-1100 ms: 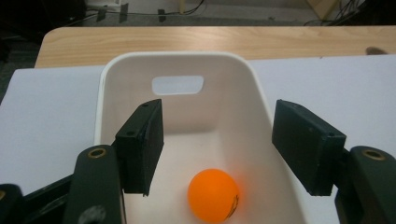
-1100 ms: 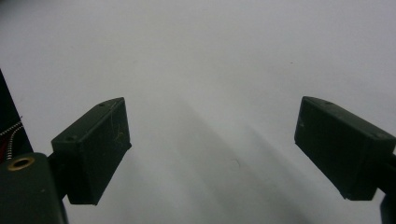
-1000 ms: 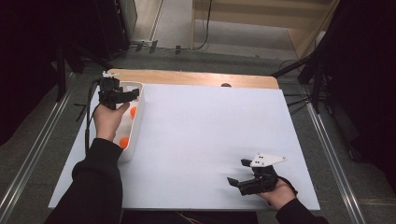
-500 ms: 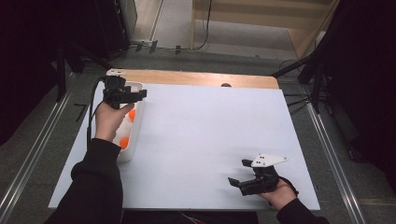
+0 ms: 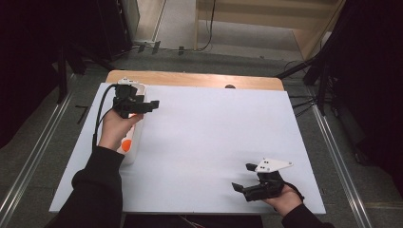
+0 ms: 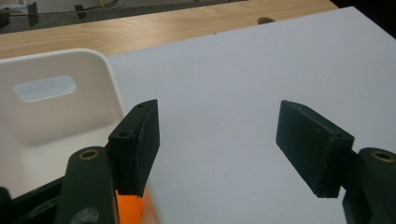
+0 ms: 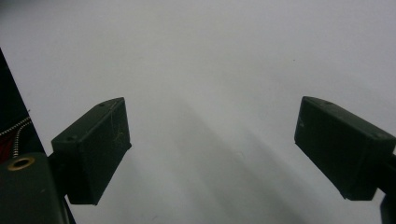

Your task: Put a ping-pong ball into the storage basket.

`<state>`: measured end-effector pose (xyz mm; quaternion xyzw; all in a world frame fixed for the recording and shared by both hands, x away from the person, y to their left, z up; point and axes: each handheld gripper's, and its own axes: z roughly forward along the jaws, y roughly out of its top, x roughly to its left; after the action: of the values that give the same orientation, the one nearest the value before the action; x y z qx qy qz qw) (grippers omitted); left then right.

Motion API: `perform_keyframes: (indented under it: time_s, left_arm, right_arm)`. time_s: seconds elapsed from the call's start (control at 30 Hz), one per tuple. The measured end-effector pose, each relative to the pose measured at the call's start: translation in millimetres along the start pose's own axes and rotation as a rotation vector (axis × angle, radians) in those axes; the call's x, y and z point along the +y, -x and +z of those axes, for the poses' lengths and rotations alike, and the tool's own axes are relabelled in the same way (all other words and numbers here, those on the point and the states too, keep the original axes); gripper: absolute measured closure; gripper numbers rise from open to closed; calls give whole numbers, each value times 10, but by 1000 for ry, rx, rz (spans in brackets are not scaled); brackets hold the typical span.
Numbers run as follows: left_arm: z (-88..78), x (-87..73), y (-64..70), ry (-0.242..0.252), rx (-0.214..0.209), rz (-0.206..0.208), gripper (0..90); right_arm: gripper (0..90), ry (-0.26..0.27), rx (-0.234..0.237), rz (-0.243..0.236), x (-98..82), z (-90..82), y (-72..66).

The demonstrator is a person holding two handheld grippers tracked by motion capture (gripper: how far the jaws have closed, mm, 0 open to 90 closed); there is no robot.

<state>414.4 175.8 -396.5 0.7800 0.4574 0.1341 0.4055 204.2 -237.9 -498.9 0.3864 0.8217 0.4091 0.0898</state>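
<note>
My left gripper (image 5: 148,104) hangs over the far end of a white bin (image 5: 139,87) at the left edge of the white board (image 5: 209,137). Its jaws stand open and point right, out over the board. In the left gripper view the left gripper (image 6: 217,109) has only bare board between its pads, with the bin's wall (image 6: 56,88) to the left. An orange thing (image 5: 126,145) lies in the bin, partly under the hand; a corner of an orange thing (image 6: 129,208) shows below the left pad. My right gripper (image 5: 242,176) rests near the board's front right, open and empty, as the right gripper view confirms (image 7: 212,105).
A wooden tabletop strip (image 5: 190,79) runs along the board's far edge, with a small dark hole (image 5: 230,86) in it. A black cable (image 5: 100,114) trails from the left gripper. Dark floor and metal rails flank the table.
The left hand has carried its gripper to the right, from above the bin toward the board, with the jaws unchanged. The right gripper has stayed put.
</note>
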Motion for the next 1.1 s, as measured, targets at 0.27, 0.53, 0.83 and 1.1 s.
perform_keyframes:
  time_s: [0.27,0.53,0.83,1.1]
  left_arm:
    - [-30,-52,114,-18,-28,44,312]
    - [-87,-81,220,-9,-91,60,312]
    - [-134,-145,338,-10,-131,99,312]
    - [-203,-206,420,18,-203,114,312]
  right_arm:
    - [91,3,-9,0,-4,-4,-7]
    - [91,-3,-9,6,-11,-12,-5]
    - [91,-1,-8,6,-11,-11,-9]
    - [91,-1,-7,8,-9,-10,-11]
